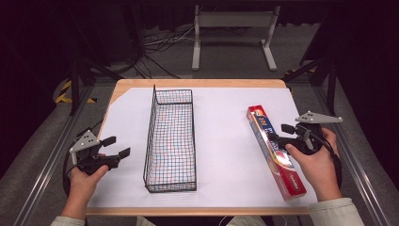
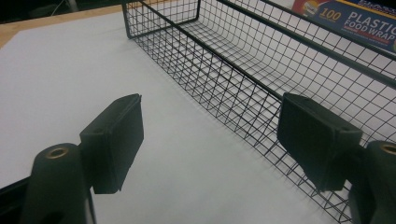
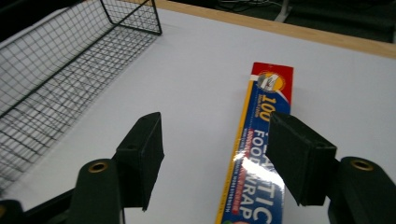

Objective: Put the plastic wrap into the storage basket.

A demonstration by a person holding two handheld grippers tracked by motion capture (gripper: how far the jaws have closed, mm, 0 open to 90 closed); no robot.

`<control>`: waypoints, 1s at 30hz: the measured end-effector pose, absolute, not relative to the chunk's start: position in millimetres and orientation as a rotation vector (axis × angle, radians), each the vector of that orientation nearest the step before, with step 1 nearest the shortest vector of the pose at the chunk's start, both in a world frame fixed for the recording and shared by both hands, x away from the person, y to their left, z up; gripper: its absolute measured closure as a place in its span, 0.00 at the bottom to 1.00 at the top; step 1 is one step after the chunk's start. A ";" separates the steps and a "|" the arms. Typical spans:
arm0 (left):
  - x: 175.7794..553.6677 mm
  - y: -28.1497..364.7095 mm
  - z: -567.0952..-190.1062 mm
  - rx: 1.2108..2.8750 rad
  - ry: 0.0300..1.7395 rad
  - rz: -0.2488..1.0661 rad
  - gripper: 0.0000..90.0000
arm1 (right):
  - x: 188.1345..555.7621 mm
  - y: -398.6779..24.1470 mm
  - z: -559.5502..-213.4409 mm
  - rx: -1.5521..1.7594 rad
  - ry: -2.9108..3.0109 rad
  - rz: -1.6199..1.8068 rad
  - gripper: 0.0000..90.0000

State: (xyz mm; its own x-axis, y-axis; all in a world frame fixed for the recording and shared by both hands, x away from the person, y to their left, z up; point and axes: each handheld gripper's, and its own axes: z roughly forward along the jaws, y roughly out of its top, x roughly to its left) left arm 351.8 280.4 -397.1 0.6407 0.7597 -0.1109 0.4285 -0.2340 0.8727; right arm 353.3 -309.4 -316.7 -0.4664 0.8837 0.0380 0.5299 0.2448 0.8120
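The right gripper (image 1: 281, 133) is hovering with its jaws spread wide over the plastic food wrap box (image 1: 275, 149), one jaw to each side of the long carton and neither yet touching it, as the right gripper view (image 3: 215, 158) shows. The box (image 3: 259, 154) is lying flat on the white table cover (image 1: 226, 141), well right of the wire basket (image 1: 170, 141) and running from far to near.

The left gripper (image 1: 116, 148) is waiting at the near left, jaws likewise apart and holding nothing, pointing toward the basket's (image 2: 261, 79) long side from just left of it (image 2: 210, 144).

The basket is standing empty in the middle. Judging by this layout, the work is probably putting the box into the basket, and nothing is done so far: grasping, carrying and placing are all remaining.
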 end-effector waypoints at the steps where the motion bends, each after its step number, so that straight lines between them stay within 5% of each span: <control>1: 351.9 279.9 -397.3 1.870 0.945 0.417 0.26 | 355.7 -309.4 -316.8 1.281 2.096 1.068 0.40; 12: 353.0 280.2 -398.9 1.874 0.962 0.420 0.27 | 389.5 -308.8 -346.5 1.431 2.112 0.932 0.39; 23: 354.3 282.1 -400.3 1.870 0.986 0.422 0.27 | 404.6 -307.7 -381.3 1.590 2.136 0.683 0.23; 30: 354.3 282.2 -400.4 1.869 0.986 0.423 0.27 | 408.2 -306.8 -394.1 1.696 2.183 0.616 0.24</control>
